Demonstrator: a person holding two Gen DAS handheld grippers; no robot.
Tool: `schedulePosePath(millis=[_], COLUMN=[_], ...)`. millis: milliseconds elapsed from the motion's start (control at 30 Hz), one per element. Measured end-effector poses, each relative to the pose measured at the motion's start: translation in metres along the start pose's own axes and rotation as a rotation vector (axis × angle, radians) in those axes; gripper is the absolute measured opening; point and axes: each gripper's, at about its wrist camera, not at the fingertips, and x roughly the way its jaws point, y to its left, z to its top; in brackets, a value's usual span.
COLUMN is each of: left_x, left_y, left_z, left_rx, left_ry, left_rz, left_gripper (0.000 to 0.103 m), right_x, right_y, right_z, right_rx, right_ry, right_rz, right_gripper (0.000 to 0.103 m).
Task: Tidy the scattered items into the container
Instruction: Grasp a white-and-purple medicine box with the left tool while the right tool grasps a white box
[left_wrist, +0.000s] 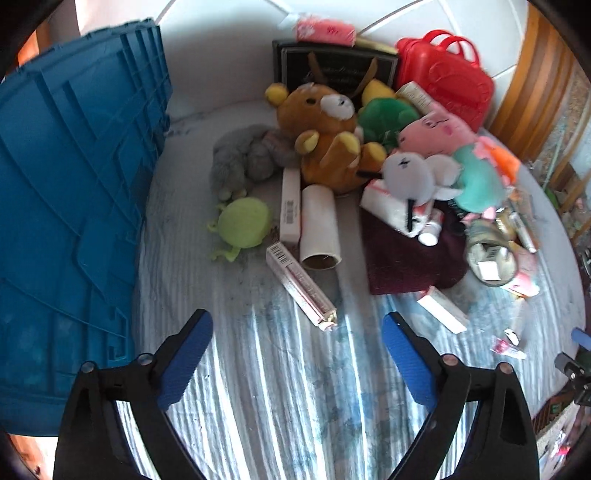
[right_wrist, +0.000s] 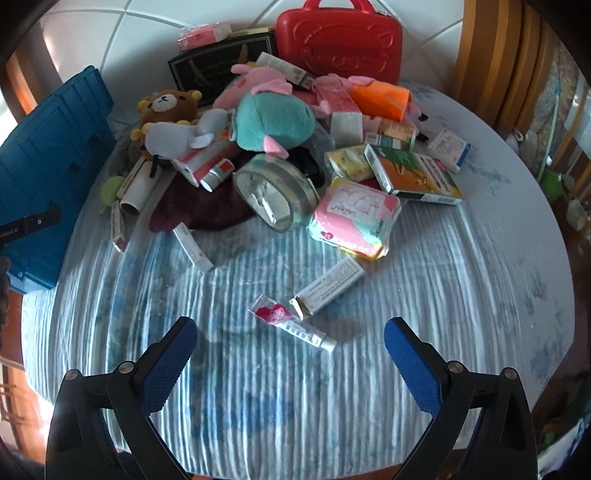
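A blue plastic crate (left_wrist: 70, 192) stands at the left of the bed; it also shows in the right wrist view (right_wrist: 48, 177). A pile of items lies at the back: a brown bear plush (left_wrist: 328, 129), a green round toy (left_wrist: 243, 225), a paper roll (left_wrist: 319, 230), a long pink box (left_wrist: 301, 286), a tape roll (right_wrist: 277, 192), a pink pack (right_wrist: 354, 218). My left gripper (left_wrist: 297, 332) is open and empty, just short of the long pink box. My right gripper (right_wrist: 291, 339) is open and empty, close above a small tube (right_wrist: 291, 325) and a white box (right_wrist: 328, 288).
A red case (right_wrist: 340, 40) and a dark box (right_wrist: 218, 70) lean on the white headboard at the back. A maroon cloth (left_wrist: 410, 254) lies under part of the pile. The striped bed cover (right_wrist: 295, 406) spreads in front. Wooden furniture (right_wrist: 491, 55) stands at the right.
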Motion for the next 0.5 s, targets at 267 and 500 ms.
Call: schedulePosePath(millis=[267,500], left_x=[0.085,0.115], left_y=[-0.005,0.004], left_z=[0.01,0.004], left_rx=[-0.067,-0.111], left_ry=[0.03,0.057], left_rz=[0.098,0.132], left_gripper=[0.086,0.042], right_x=[0.058,0.082], right_y=[-0.007,-0.016], right_z=[-0.001,0.005], right_rx=[0.078,0.12], right_ry=[0.057,0.057], right_rz=[-0.026,-0.059], right_gripper=[0.102,0.102])
